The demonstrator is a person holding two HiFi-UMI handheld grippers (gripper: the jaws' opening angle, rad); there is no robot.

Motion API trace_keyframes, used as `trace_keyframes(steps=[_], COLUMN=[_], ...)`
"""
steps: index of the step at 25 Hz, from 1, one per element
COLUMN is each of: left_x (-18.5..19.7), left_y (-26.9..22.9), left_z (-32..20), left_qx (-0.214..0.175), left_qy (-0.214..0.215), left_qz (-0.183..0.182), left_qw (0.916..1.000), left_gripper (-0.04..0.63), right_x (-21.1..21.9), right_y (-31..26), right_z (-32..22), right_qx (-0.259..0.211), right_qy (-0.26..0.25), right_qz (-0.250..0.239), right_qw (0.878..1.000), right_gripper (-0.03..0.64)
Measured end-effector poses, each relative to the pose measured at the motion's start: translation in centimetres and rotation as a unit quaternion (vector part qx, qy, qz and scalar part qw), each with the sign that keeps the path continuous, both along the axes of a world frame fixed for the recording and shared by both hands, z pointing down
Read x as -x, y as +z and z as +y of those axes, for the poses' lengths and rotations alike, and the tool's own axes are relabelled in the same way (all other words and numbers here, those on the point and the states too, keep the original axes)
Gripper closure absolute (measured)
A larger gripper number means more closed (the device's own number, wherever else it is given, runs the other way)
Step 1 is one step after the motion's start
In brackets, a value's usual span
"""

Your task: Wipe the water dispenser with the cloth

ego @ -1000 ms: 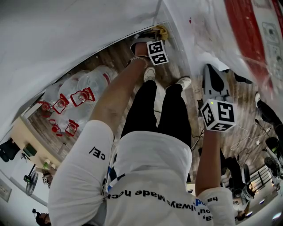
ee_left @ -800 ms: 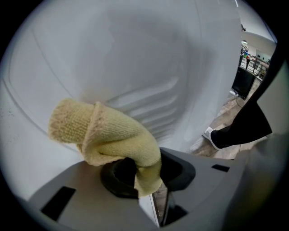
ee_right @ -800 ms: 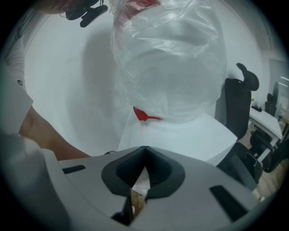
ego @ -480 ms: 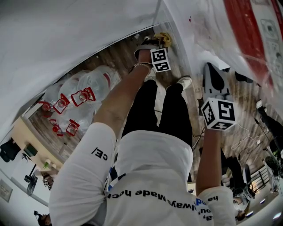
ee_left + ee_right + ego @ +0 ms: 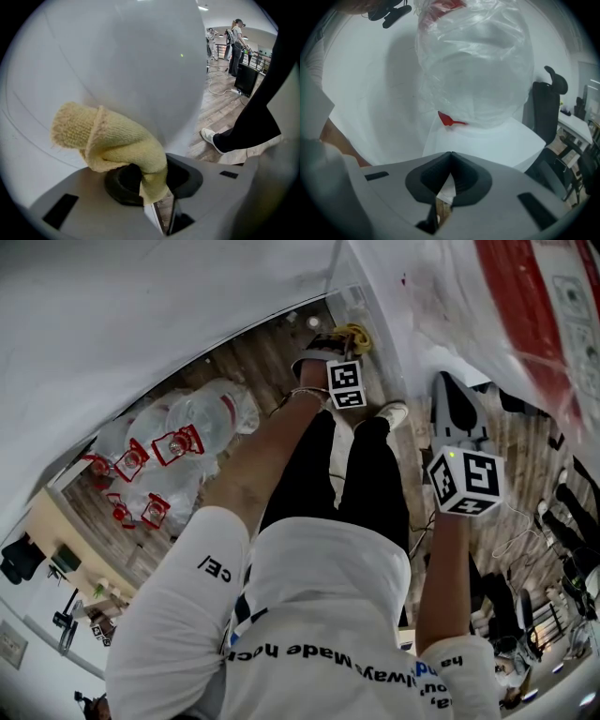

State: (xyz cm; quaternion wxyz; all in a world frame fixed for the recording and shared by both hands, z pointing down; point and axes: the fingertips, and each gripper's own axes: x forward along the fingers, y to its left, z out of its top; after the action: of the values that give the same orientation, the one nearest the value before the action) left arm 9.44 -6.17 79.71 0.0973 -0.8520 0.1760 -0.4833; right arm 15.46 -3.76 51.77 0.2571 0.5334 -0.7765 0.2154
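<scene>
left gripper [image 5: 143, 183]: pinching the cloth [image 5: 110, 138], slides toward 5 o'clock along the water dispenser [image 5: 140, 61], so the wipe's underway
right gripper [image 5: 450, 176]: pressed together, idle

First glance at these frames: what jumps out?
A yellow cloth, pinched in the left gripper, presses against the white water dispenser. The right gripper hangs shut and empty before the plastic-wrapped bottle on top. Jugs with red handles crowd the floor at the head view's left.

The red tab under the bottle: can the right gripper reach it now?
Probably yes: the red tab lies straight ahead of the right gripper, jaws shut and empty, nothing between them.
</scene>
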Motion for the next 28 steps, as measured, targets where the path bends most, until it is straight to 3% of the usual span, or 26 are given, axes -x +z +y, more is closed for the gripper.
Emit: trace_keyframes(steps=[11,28], left_x=[-1.6,-3.0], left_y=[0.6,0.7], left_z=[4.0,7.2], left_qx=[0.002,0.003], left_qy=[0.032,0.046], left_qz=[-0.001,0.004], left_qw=[0.9995,0.9989], left_gripper=[0.474,0.472], right_x=[0.0,-0.1], right_y=[0.0,-0.2], right_z=[0.0,0.1], right_qx=[-0.001,-0.003], right_qy=[0.001,0.003], right_qz=[-0.001,-0.001], right_qw=[1.0,1.0], right_gripper=[0.609,0.609])
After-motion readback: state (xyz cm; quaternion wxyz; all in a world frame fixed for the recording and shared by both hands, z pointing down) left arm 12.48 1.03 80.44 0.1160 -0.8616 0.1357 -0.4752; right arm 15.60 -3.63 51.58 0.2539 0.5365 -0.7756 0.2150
